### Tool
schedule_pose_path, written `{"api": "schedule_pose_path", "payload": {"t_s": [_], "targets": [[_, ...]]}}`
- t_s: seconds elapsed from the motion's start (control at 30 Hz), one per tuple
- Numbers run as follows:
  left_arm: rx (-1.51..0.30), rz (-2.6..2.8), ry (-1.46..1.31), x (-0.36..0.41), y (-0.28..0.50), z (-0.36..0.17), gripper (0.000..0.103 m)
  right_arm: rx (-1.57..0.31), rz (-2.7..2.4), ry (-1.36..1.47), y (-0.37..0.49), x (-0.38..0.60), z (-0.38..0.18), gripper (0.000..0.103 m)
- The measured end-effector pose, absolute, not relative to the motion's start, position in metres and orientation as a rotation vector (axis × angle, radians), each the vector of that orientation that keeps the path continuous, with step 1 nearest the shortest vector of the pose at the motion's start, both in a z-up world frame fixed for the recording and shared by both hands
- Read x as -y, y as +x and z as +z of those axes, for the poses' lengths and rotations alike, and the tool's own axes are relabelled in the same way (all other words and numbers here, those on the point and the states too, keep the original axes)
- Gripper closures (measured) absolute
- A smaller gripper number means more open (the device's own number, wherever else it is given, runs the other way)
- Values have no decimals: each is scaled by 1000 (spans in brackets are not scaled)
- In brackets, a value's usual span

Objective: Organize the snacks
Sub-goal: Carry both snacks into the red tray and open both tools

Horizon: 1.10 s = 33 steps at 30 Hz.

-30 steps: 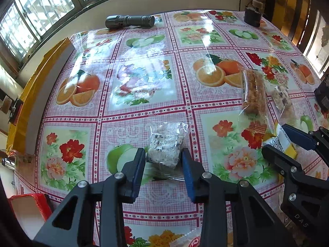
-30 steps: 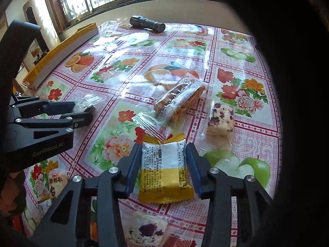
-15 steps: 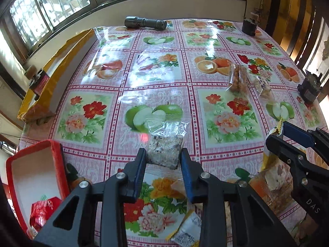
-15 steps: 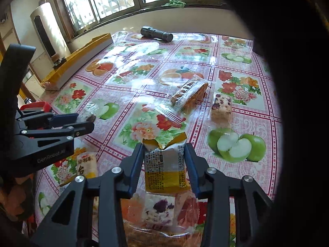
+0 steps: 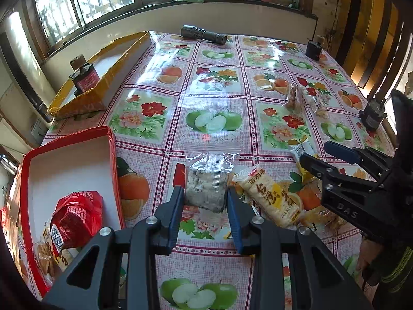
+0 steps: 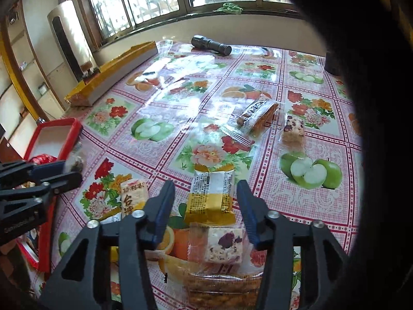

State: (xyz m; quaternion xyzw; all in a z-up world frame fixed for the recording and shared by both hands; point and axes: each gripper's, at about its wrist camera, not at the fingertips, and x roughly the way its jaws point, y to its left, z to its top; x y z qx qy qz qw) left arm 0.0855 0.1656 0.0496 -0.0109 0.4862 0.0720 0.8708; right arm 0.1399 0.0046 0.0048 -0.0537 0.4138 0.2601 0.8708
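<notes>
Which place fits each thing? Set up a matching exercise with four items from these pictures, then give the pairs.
Things:
1. clear-wrapped nougat
2. yellow packet
3. red packet
4. flashlight

Places:
A. far end of the table
B. inside the red tray
C. gripped in the left claw
D. between the open right claw's fingers

Pairs: 1-C, 2-D, 3-B, 4-A

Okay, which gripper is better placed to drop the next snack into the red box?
Left. The left gripper is shut on the clear-wrapped nougat, beside the red box. The right gripper has just opened around the yellow packet, farther from the box.
</notes>
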Motion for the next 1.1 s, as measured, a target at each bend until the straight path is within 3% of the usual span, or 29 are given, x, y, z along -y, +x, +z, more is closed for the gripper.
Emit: {"api": "schedule_pose_path", "payload": {"t_s": [0.13,0.17,0.2,0.77,1.1], "targets": [[-1003,154,-28,-169,75,55,70,-904,489,-229,147,-26,-11,48],[-999,157,-29,-170,72,56,70,-912,464,-257,149,-29,-15,61],[-995,163,-30,-172,68,57,70,-922,456,-265,150,-30,-19,62],[-929,283,-78,-220,6,72,70,-755,623,-97,64,-33,47,62],[-909,394,-110,-261,-38,74,70,-750,804,-58,12,-74,55,62]]}}
